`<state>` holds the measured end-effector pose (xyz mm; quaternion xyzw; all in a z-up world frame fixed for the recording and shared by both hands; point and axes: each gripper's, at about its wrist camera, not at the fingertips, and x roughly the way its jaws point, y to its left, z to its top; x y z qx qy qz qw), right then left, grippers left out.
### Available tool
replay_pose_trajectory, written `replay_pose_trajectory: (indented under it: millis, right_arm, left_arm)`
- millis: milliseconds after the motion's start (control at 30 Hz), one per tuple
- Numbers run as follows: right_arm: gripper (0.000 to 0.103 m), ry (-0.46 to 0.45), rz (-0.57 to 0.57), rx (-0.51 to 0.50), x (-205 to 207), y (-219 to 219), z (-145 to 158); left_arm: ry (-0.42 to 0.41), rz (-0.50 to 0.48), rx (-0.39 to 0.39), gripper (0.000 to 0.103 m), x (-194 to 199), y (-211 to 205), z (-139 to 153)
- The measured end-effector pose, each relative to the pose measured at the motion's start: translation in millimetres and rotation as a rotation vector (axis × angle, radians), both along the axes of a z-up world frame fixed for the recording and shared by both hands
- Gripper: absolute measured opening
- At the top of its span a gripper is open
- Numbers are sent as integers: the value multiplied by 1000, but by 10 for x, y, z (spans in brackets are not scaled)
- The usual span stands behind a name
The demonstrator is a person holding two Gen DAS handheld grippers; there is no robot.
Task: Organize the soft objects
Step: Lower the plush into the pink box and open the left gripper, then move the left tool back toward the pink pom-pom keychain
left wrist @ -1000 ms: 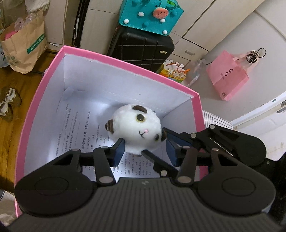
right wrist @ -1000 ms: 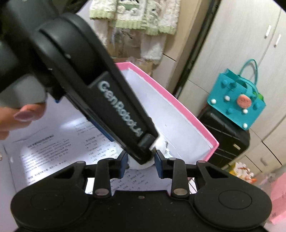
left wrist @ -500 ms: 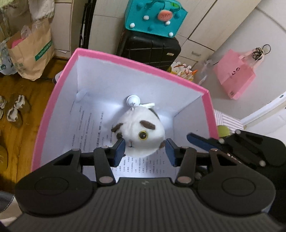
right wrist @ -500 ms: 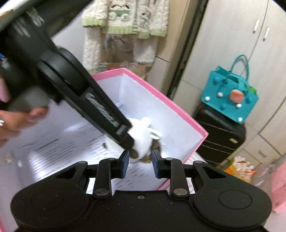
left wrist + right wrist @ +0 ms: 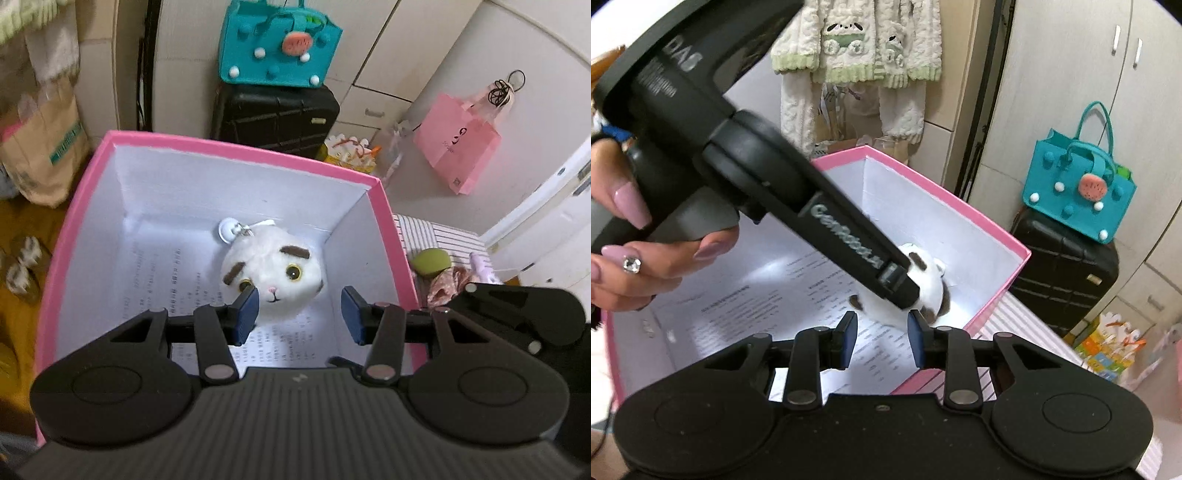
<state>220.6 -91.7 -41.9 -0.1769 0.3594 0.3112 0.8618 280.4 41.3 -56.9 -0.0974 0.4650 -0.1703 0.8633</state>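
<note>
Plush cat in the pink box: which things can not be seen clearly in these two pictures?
- Plush cat: right wrist view, mostly behind the left gripper.
- Printed sheet: both views, text too small.
- Box near side: left wrist view, hidden by the gripper body.
- Green object: partly behind the box rim.

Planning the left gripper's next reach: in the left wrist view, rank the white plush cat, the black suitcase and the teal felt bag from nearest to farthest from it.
1. White plush cat: in the pink box, just ahead of the left gripper.
2. Black suitcase: beyond the box's far wall.
3. Teal felt bag: on top of the suitcase, farthest.
</note>
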Motion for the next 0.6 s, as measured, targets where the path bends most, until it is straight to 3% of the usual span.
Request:
replay_pose_trajectory:
  millis: [167, 333, 467, 600]
  right_arm:
    - [34, 45, -3, 69, -183, -71, 110]
    - [35, 104, -20, 115, -334, -142, 207]
    - [35, 98, -21, 116, -504, -183, 314]
    - [37, 77, -17, 136, -707, -238, 479]
  left_arm:
    - [-78, -4, 97, 53, -277, 82, 219]
    - [-95, -20, 202, 55, -581, 157, 396]
    - [-102, -36, 284, 57, -831, 145, 516]
    - [-115, -64, 303, 61, -1087, 154, 669]
